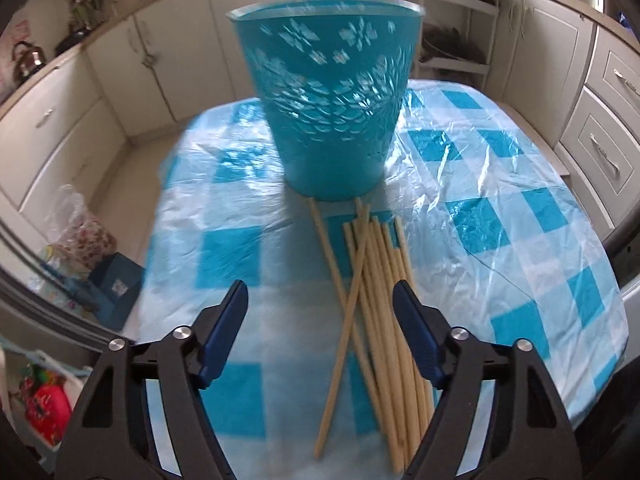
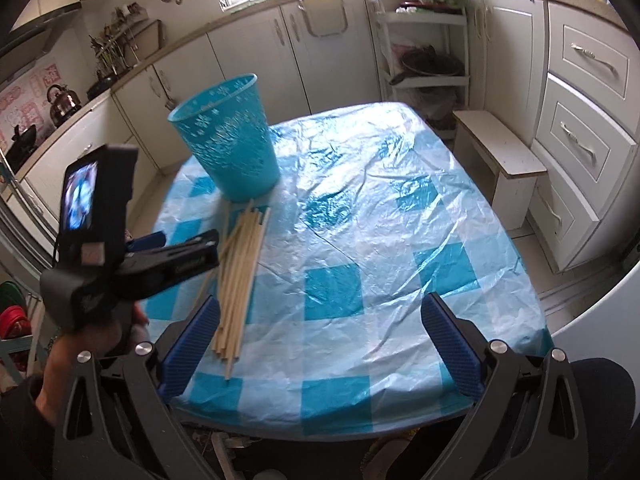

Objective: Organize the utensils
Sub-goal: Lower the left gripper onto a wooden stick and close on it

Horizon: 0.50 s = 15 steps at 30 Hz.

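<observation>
1. Clearly the work is at its opening step: the chopsticks (image 1: 376, 300) lie in a loose bundle on the tabletop (image 1: 500, 208), none of them in the teal basket (image 1: 328, 92) as far as either view shows.
2. Seen from the left wrist, the left gripper (image 1: 320, 334) hangs just above the bundle with its jaws apart and nothing between them; most sticks sit toward the right-hand jaw, and one stray stick crosses the others at a slant.
3. At 12 o'clock from the bundle stands the basket, upright, the far stick tips reaching its base.
4. From the right wrist, the right gripper (image 2: 320, 344) waits at the near table edge, jaws wide and empty, the bundle at its 10 o'clock.
5. Next, probably: lower the left jaws around one or a few sticks, close, lift, and drop them tip-down into the basket.
</observation>
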Motion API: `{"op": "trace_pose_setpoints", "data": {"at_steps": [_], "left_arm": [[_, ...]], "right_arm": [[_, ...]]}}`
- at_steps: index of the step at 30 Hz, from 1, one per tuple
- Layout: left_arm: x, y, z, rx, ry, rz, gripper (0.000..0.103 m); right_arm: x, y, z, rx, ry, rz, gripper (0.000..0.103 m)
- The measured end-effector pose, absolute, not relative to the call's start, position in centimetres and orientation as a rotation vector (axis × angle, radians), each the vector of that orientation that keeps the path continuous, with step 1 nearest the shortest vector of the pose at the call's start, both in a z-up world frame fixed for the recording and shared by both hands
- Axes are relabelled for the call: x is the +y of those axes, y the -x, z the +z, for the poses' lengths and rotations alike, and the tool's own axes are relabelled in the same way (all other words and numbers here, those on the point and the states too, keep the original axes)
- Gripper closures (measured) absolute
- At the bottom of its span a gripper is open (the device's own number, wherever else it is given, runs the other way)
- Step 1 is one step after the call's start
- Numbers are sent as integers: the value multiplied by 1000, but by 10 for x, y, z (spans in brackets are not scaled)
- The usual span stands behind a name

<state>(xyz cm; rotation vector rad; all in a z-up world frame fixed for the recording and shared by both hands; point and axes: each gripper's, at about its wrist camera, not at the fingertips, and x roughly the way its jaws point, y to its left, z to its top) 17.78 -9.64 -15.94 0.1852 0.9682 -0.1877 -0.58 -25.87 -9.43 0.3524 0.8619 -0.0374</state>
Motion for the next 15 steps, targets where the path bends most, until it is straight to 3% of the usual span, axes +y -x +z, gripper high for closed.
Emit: {"op": "trace_pose_setpoints", "data": {"at_steps": [3,10,13,15], "left_arm": [[-104,-196,-174,994,-187,-218,44],[-105,-217,-192,1068,-113,-286,86],[-95,-216,-189,1074,-38,-288,97],[-84,-216,-189,1091,39,-298,98]], "right_arm": [[-260,-4,-100,870,-339,-39,6],[-261,-28,-110,880,-325,-27,6],[-259,-43,-117,889,-325,-19,6],[-256,-54,-122,899,-323,-13,6]]}}
